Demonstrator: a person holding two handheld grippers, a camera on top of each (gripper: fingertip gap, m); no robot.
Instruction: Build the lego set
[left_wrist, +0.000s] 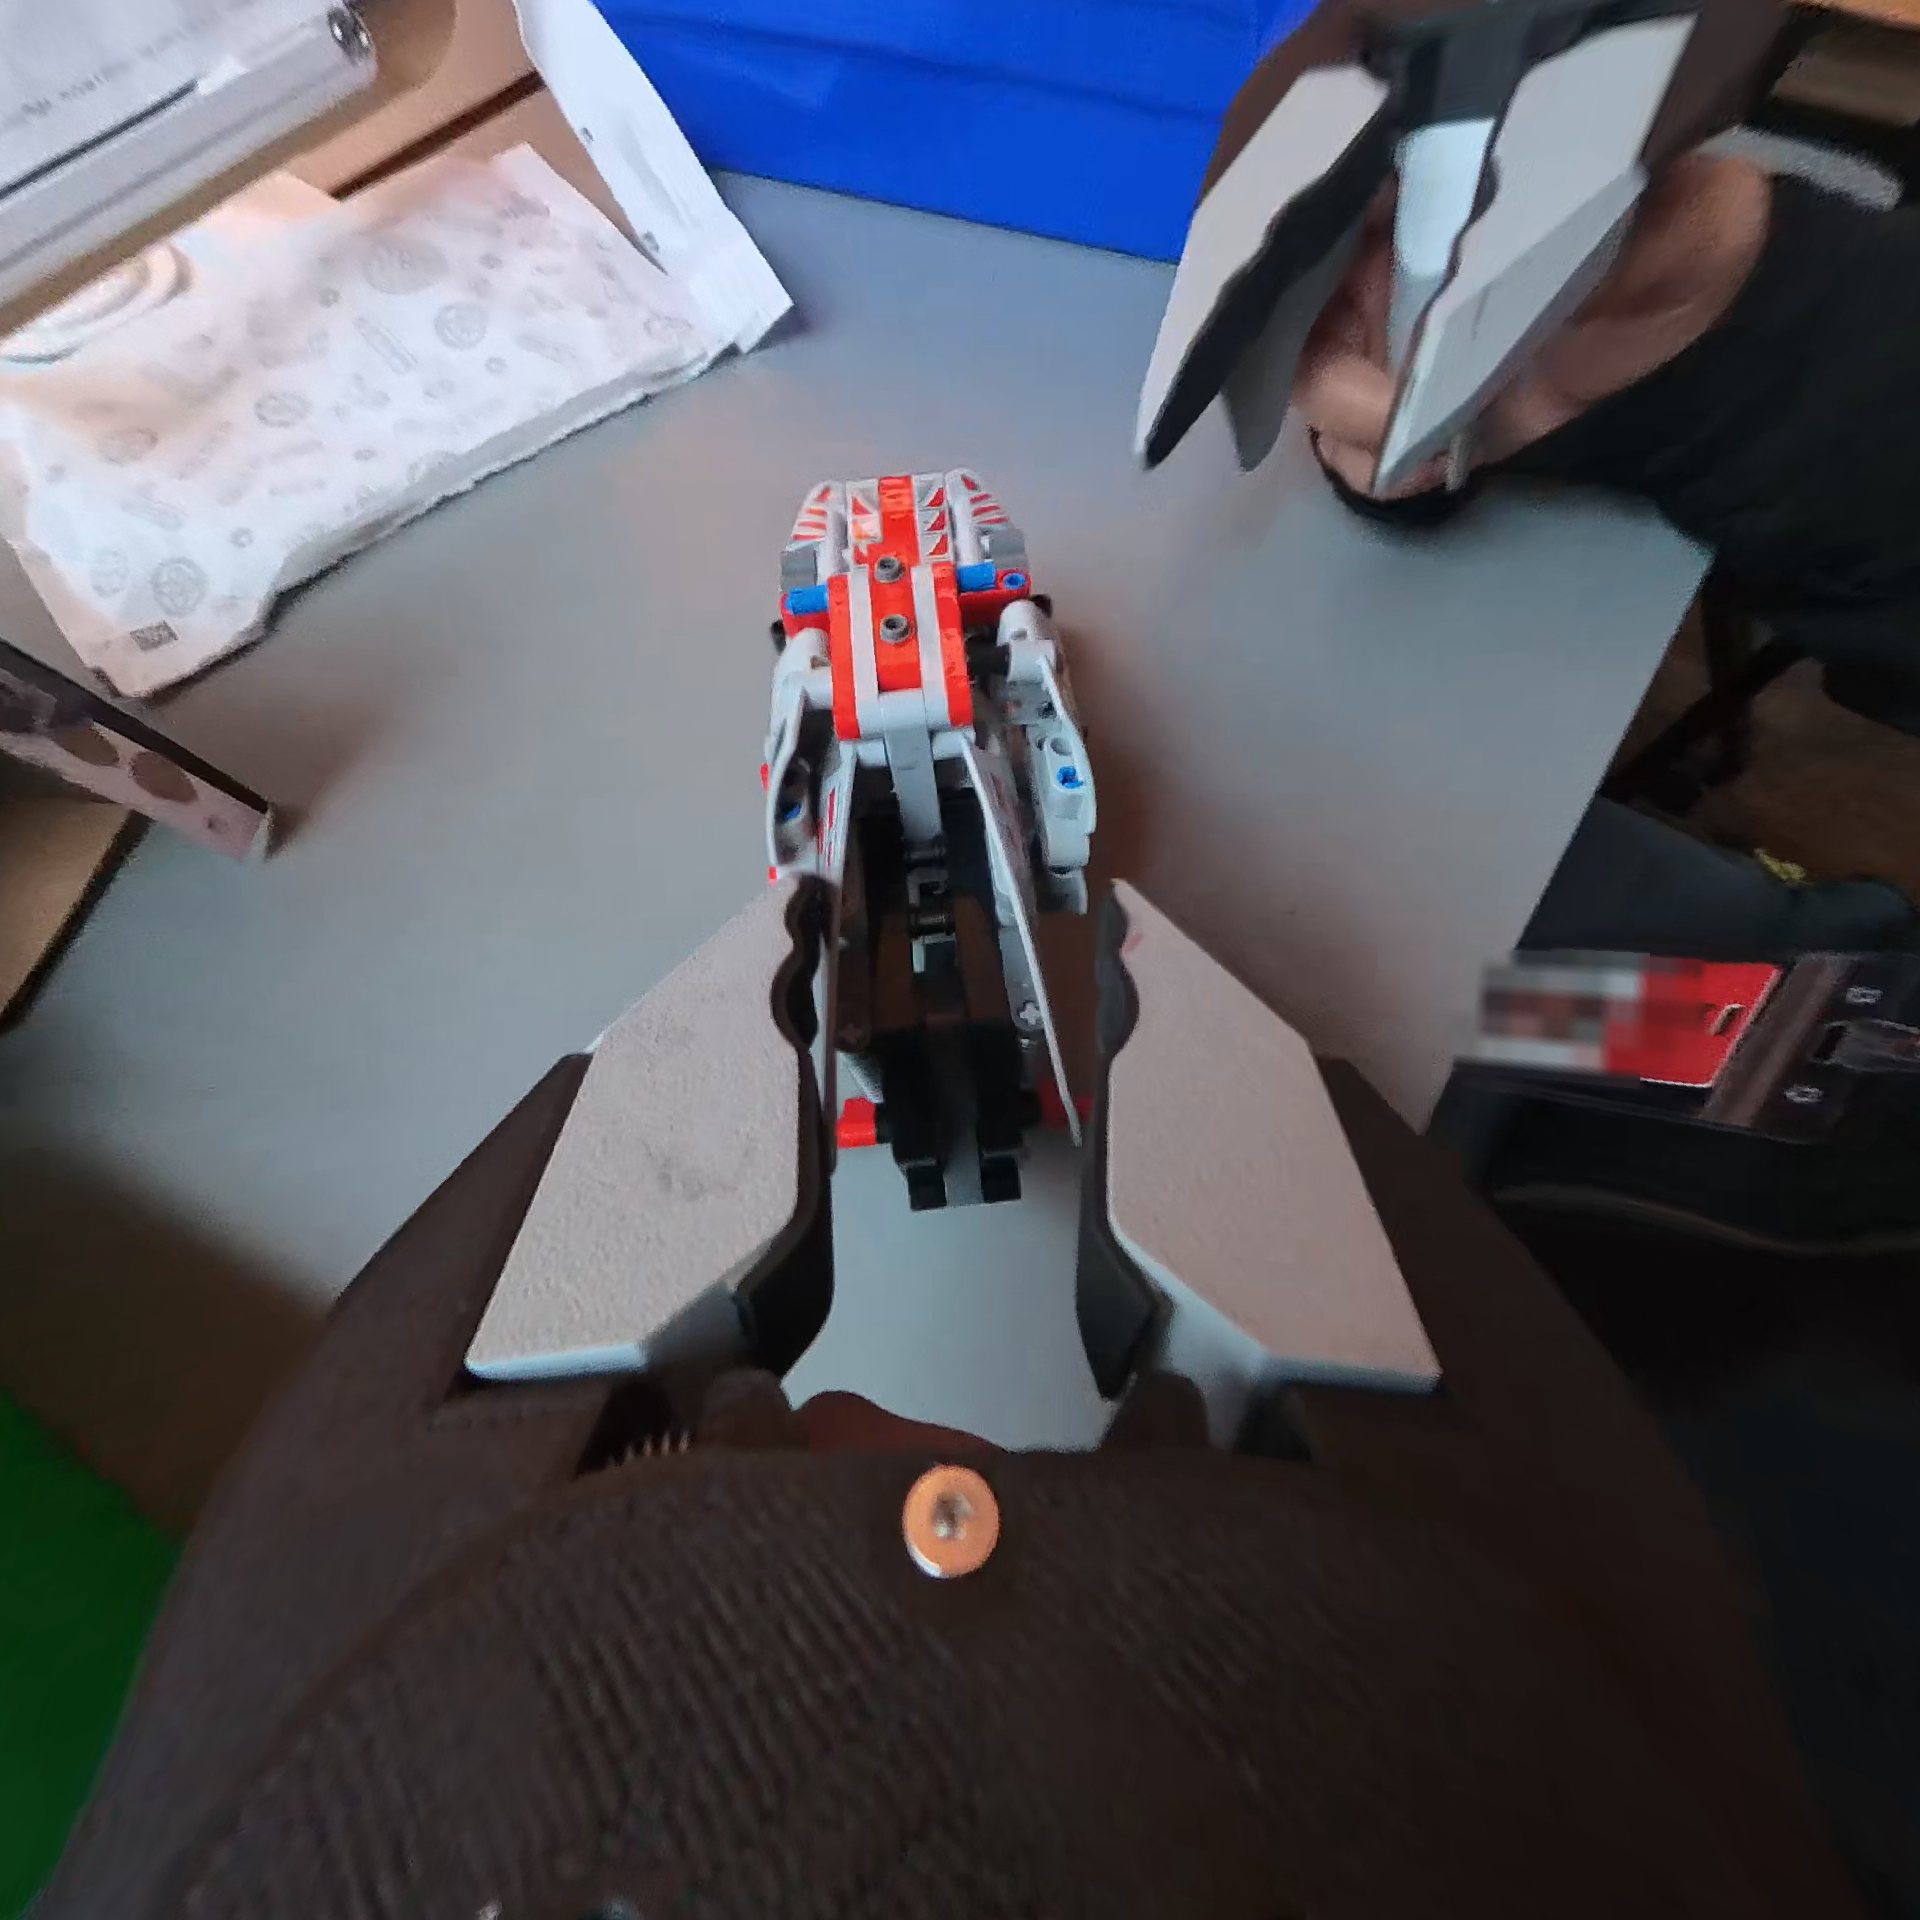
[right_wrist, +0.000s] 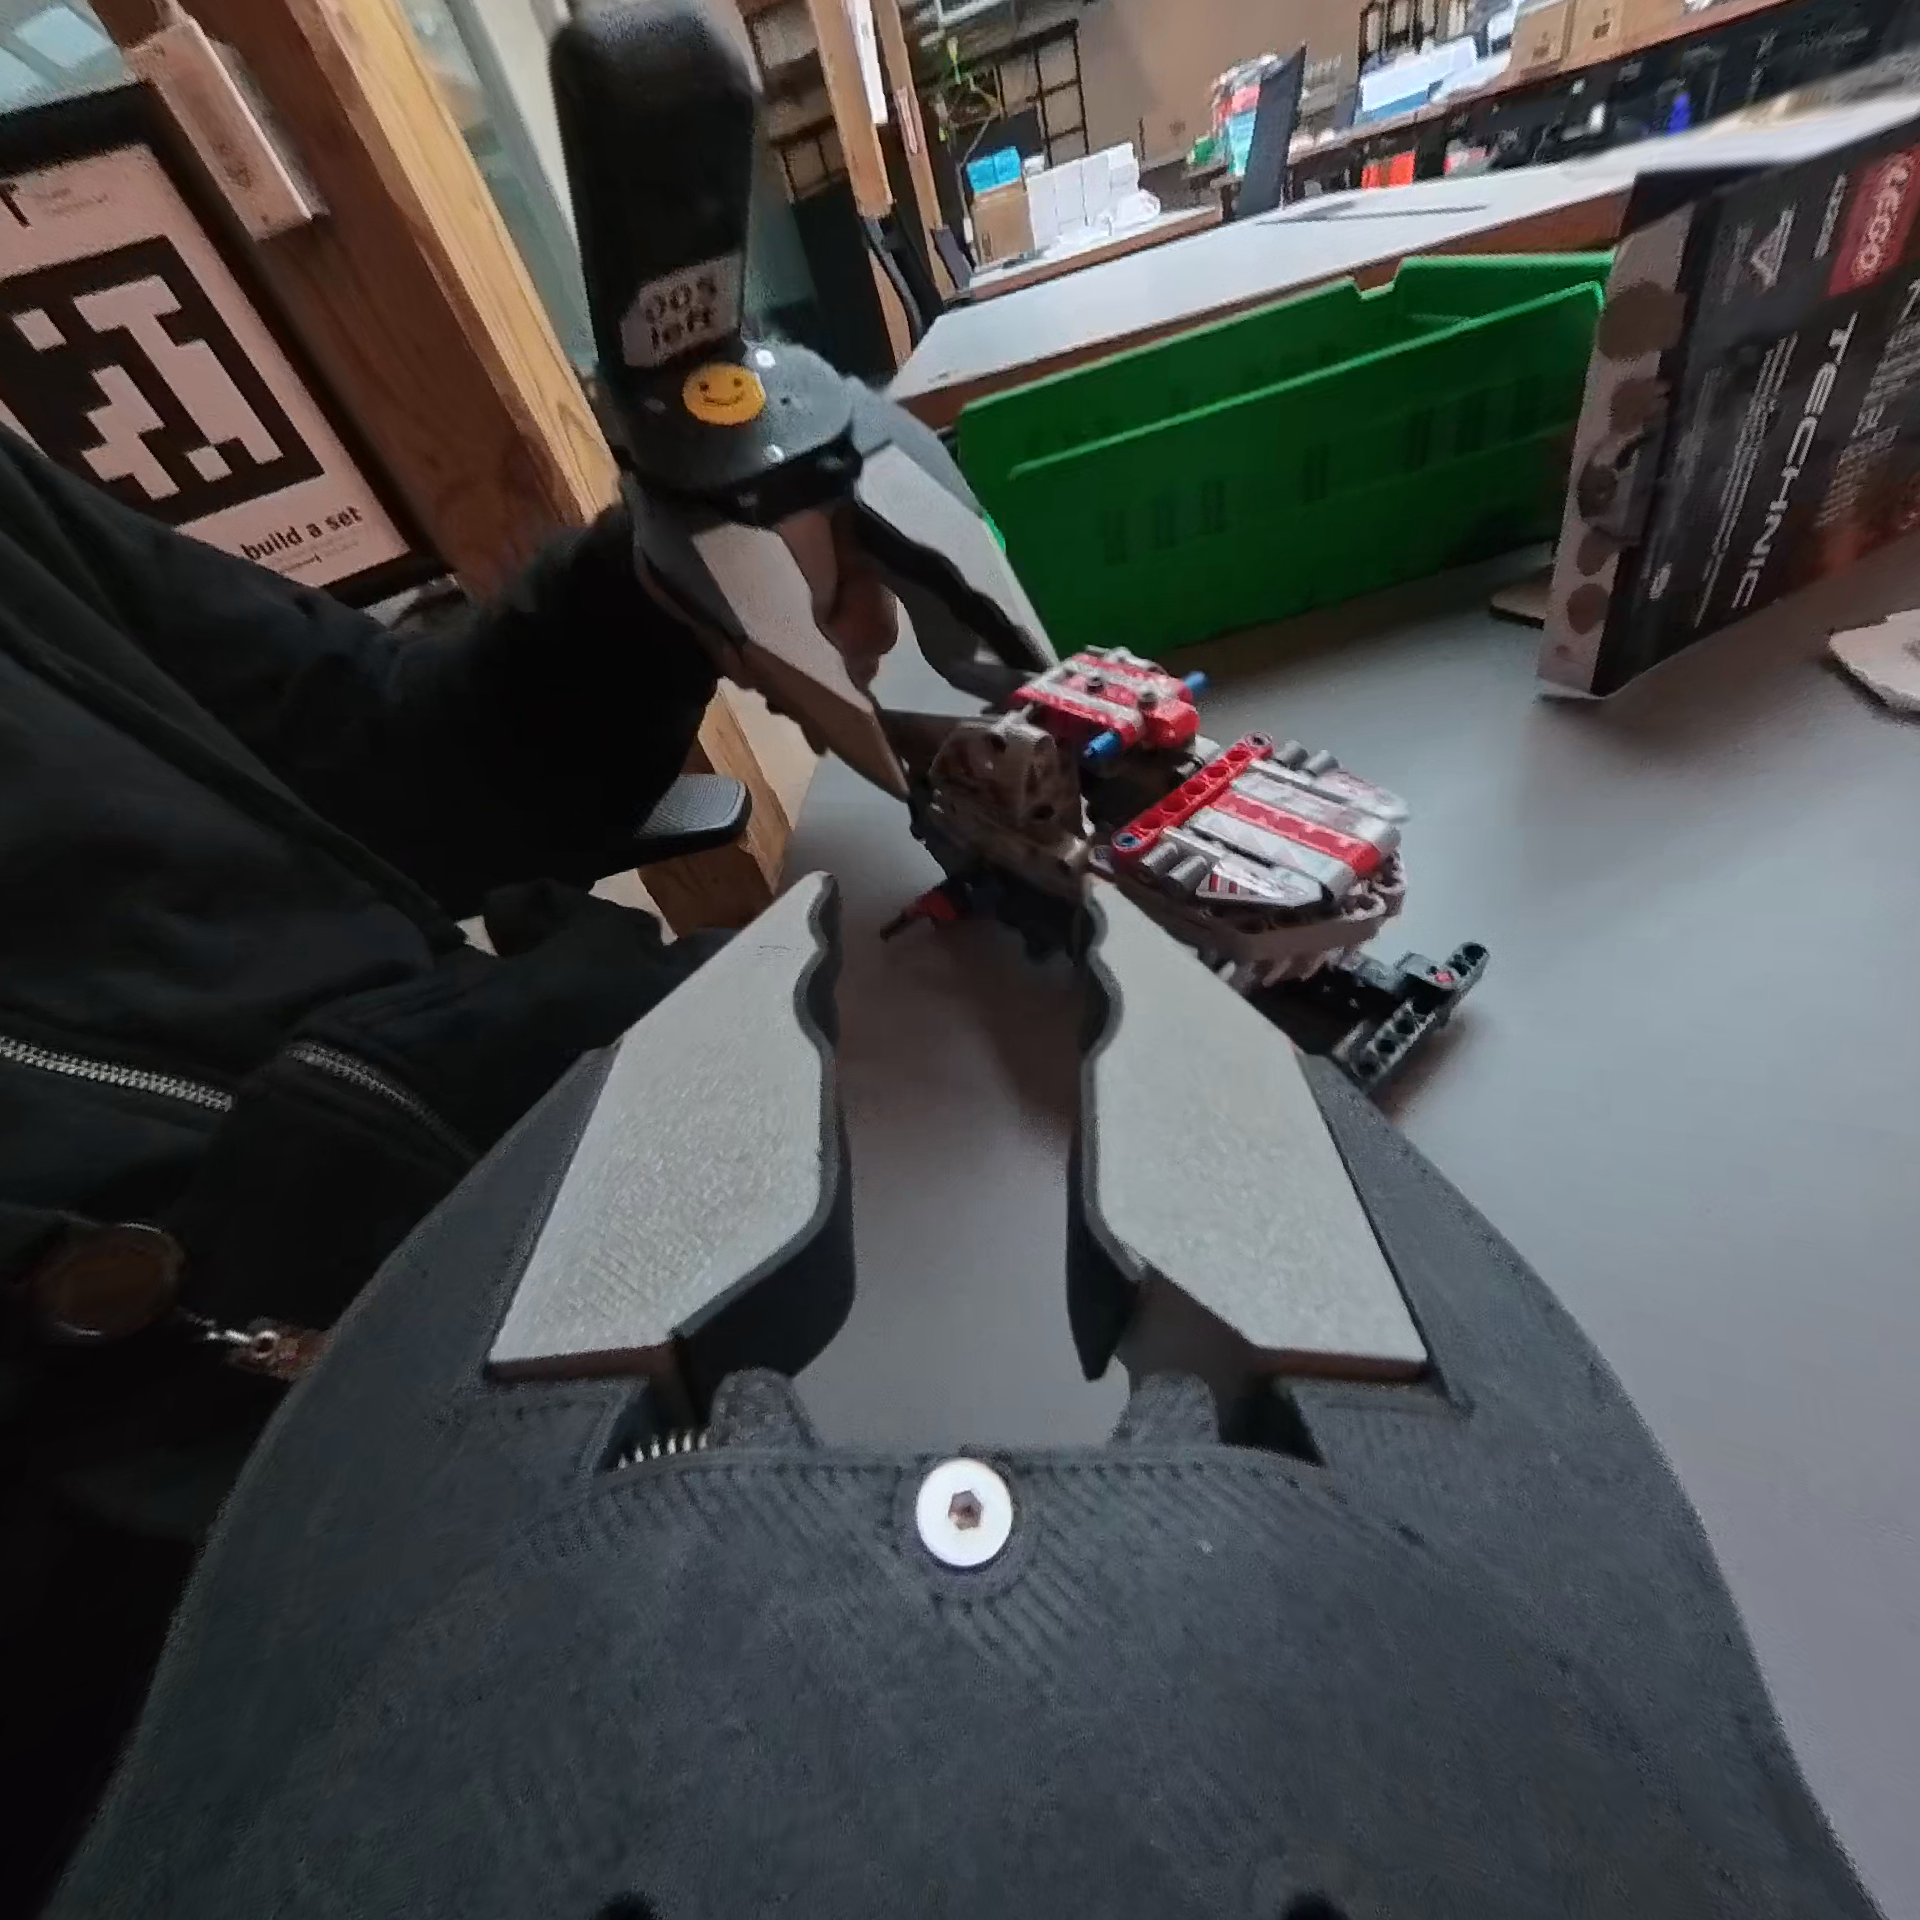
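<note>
A red, white and grey lego vehicle model (left_wrist: 904, 665) stands on the grey table (left_wrist: 468, 935). My left gripper (left_wrist: 956, 925) has its fingers closed on the model's rear, one on each white side panel. In the right wrist view the model (right_wrist: 1226, 821) lies ahead, with the left gripper (right_wrist: 935, 758) gripping its near end and a black beam (right_wrist: 1403, 1008) sticking out low at its front. My right gripper (right_wrist: 961, 914) is open and empty, just short of the model. It also shows in the left wrist view (left_wrist: 1278, 457), raised at the upper right.
White paper bags (left_wrist: 312, 395) lie at the table's far left. A blue bin (left_wrist: 935, 94) stands behind. A green bin (right_wrist: 1247, 468) and the dark set box (right_wrist: 1745, 416) stand beyond the model. A person's black sleeve (right_wrist: 260, 727) is at the left. Across from one pair of fingers to the other is roughly 10 cm.
</note>
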